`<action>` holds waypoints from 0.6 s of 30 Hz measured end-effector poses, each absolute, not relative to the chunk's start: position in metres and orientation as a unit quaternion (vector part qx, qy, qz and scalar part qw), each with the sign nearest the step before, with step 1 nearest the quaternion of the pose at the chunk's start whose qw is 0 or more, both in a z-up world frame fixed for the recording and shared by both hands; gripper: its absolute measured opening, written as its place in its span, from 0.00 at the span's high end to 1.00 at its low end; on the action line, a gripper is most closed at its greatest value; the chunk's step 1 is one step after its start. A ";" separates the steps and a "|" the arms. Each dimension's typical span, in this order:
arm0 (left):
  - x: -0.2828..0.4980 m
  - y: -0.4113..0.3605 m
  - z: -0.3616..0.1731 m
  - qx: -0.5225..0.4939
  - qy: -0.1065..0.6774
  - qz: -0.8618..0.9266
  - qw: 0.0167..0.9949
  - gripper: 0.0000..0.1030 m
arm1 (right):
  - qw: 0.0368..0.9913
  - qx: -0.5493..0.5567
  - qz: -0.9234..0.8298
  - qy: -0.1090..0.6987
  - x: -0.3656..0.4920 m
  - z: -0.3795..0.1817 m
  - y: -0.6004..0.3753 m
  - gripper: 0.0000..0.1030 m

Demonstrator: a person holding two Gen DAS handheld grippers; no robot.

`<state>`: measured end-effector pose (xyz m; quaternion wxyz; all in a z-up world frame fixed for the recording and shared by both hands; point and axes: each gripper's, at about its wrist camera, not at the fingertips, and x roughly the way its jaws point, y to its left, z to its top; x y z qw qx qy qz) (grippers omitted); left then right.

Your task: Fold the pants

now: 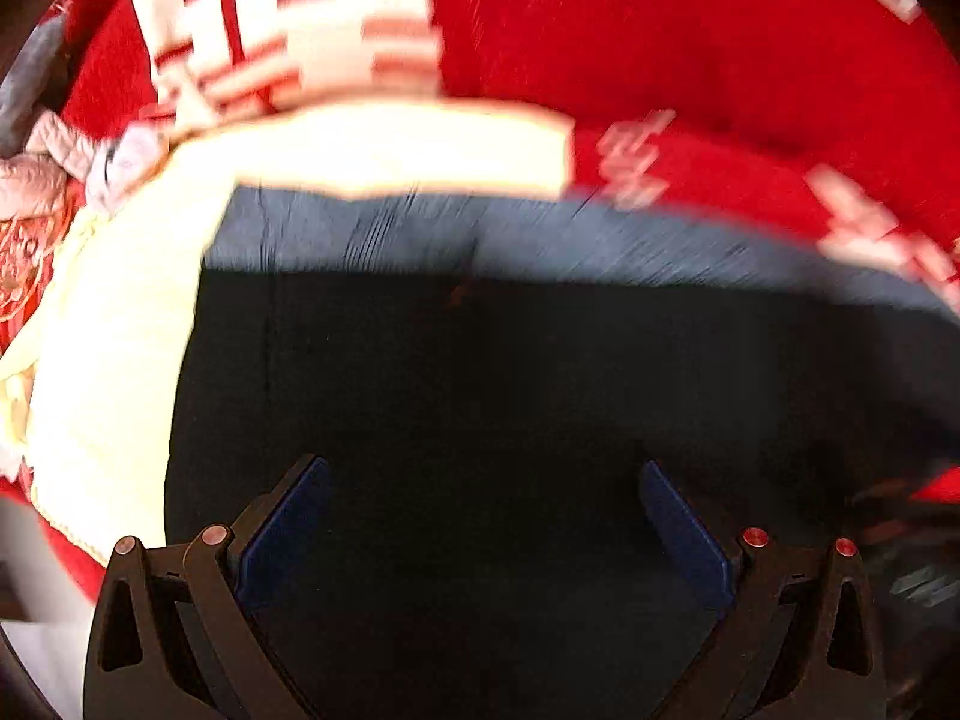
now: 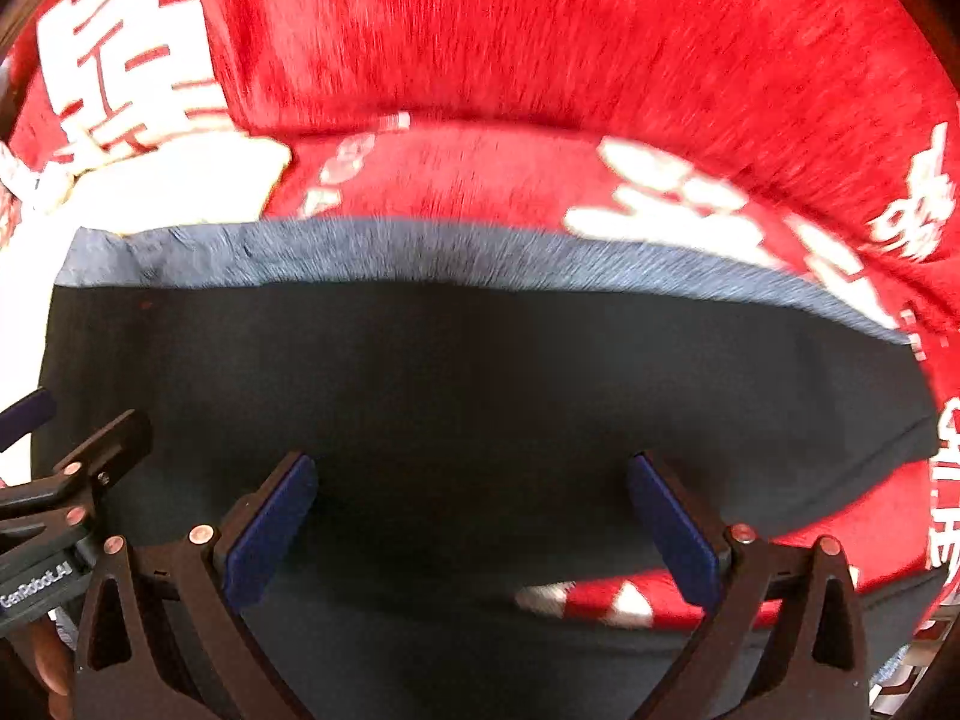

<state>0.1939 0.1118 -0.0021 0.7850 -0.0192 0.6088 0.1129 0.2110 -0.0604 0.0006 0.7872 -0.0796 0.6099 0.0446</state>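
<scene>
Lying flat on red blanket (image 2: pixel 540 60) — dark pants (image 2: pixel 480 372), grey lining strip exposed.

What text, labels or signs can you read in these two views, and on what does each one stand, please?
"GenRobot.AI": white lettering on the left claw's black body, seen at the lower left edge of the right wrist view.
Large white characters on the red blanket: motion-blurred, not readable.
Dark pants: no text visible.
</scene>
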 end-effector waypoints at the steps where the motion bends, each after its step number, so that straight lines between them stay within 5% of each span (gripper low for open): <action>1: 0.193 0.118 -0.007 -0.035 0.613 0.105 0.782 0.00 | 0.786 -0.080 0.033 0.612 0.214 -0.003 -0.066 0.00; 6: 0.188 0.138 0.007 -0.033 0.586 0.125 0.800 0.00 | 0.801 -0.087 -0.047 0.590 0.225 0.009 -0.115 0.00; 18: 0.209 0.143 0.006 -0.056 0.600 0.101 0.792 0.00 | 0.721 -0.233 0.337 0.558 0.296 0.005 0.001 0.00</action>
